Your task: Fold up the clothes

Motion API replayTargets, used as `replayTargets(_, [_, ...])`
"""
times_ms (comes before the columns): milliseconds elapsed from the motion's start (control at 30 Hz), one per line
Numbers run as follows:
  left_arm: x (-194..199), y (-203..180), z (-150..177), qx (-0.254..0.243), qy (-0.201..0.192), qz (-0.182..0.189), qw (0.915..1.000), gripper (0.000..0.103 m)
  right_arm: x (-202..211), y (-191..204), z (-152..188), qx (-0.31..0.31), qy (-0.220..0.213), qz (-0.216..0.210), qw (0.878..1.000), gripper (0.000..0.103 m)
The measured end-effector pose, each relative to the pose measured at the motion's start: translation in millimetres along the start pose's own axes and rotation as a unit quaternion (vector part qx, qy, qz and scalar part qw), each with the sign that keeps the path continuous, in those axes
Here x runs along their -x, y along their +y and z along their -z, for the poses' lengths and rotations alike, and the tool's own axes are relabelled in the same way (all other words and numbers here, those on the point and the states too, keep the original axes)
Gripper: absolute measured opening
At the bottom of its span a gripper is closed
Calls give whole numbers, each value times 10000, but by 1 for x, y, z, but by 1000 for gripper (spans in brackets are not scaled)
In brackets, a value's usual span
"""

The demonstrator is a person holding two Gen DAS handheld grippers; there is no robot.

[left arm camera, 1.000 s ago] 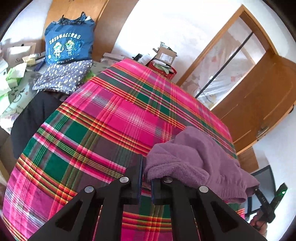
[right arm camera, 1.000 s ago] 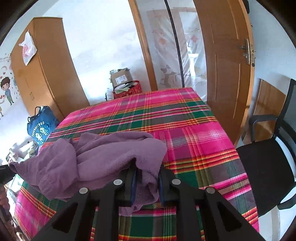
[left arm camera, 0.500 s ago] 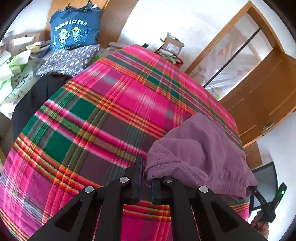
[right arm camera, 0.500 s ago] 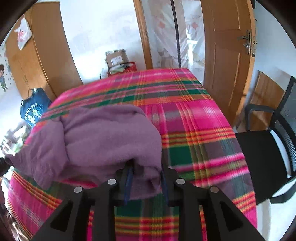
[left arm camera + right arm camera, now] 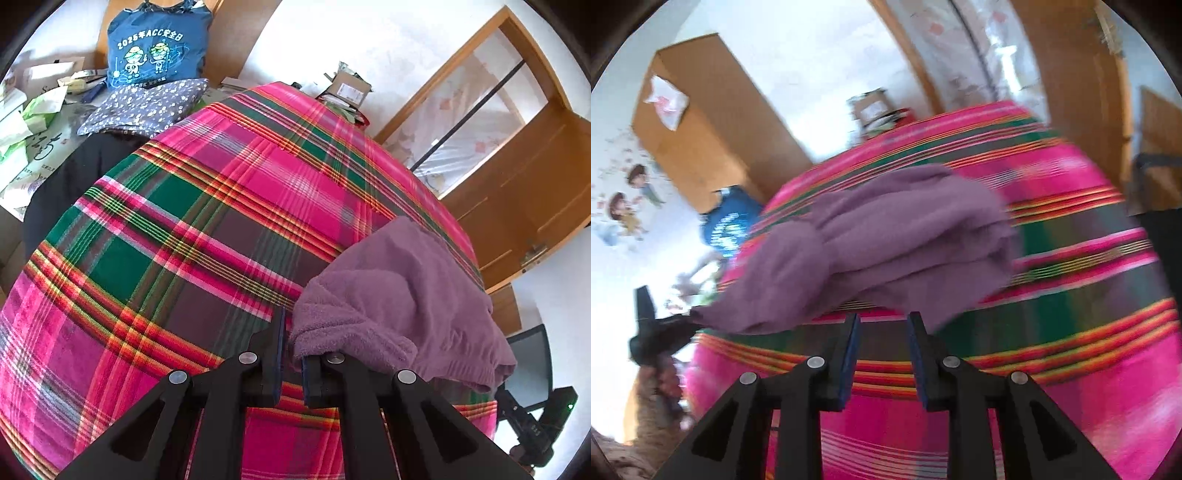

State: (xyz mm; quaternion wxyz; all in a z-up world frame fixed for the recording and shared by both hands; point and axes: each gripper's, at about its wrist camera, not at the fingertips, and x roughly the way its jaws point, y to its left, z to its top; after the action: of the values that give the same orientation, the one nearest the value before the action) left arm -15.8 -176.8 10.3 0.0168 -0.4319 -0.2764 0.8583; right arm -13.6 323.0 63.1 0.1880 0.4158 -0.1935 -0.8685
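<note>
I keep the left gripper (image 5: 291,350) jaws clamped on one edge of the purple garment (image 5: 399,310) lying bunched on the plaid bed (image 5: 177,236) as an anchor, while the right gripper (image 5: 882,332) jaws stand parted and empty just short of it

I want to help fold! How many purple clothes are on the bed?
1: the purple garment lies bunched on the plaid bed cover, one edge pinched by the left gripper. More could hide underneath.

two close wrist views angled down, sharing plaid bed (image 5: 207,229) and purple garment (image 5: 905,236)
</note>
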Motion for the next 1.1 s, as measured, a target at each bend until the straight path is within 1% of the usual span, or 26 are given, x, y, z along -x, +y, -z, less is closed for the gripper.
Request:
replayTargets(33, [1, 0, 1, -4, -1, 8, 10000, 7, -7, 3, 0, -24, 69, -220, 9997, 28])
replayTargets(67, [3, 1, 2, 1, -8, 11, 10000, 7, -14, 7, 0, -6, 131, -349, 9993, 29])
replayTargets(133, [6, 2, 5, 38, -20, 36, 10000, 7, -26, 15, 2, 141, 241, -360, 9990, 42])
replayTargets(167, [8, 3, 7, 71, -32, 50, 10000, 7, -31, 18, 3, 198, 306, -397, 9985, 43])
replayTargets(233, [12, 6, 9, 104, -38, 54, 9999, 7, -40, 23, 5, 269, 406, -510, 9975, 44])
replayTargets(333, [14, 10, 13, 158, -20, 62, 9999, 7, -41, 21, 4, 128, 352, -899, 9952, 45])
replayTargets(467, [11, 14, 18, 180, 69, 10, 9998, 7, -39, 12, 0, -214, 388, -1425, 9888, 46])
replayTargets(567, [8, 16, 22, 187, 114, -36, 9998, 7, -37, 3, 0, -467, 371, -1655, 9844, 49])
replayTargets(633, [7, 17, 23, 138, 122, -84, 9998, 7, -39, -3, 0, -715, 354, -1861, 9793, 51])
replayTargets(733, [6, 18, 24, 91, 138, -90, 9998, 7, -43, -13, 3, -1153, 325, -2279, 9663, 52])
replayTargets(767, [6, 18, 24, 99, 139, -92, 9998, 7, -45, -15, 3, -1249, 328, -2337, 9637, 53])
replayTargets(833, [6, 19, 25, 83, 148, -104, 9998, 7, -51, -13, 4, -1261, 415, -2216, 9661, 55])
replayTargets(900, [5, 20, 26, 71, 166, -113, 9998, 7, -60, -10, 5, -1283, 515, -2247, 9646, 55])
replayTargets(933, [4, 21, 27, 66, 176, -117, 9998, 7, -63, -9, 4, -1316, 529, -2276, 9634, 54])
replayTargets(967, [4, 21, 28, 70, 179, -110, 9998, 7, -64, -7, 3, -1332, 521, -2290, 9629, 51])
replayTargets(1033, [4, 22, 28, 81, 183, -93, 9998, 7, -63, 0, -4, -1212, 477, -2316, 9640, 31])
replayTargets(1067, [4, 22, 28, 87, 186, -85, 9998, 7, -62, 4, -8, -1126, 451, -2330, 9649, 27])
replayTargets(1100, [4, 23, 28, 85, 182, -57, 9998, 7, -60, 8, -12, -1040, 426, -2345, 9656, 20])
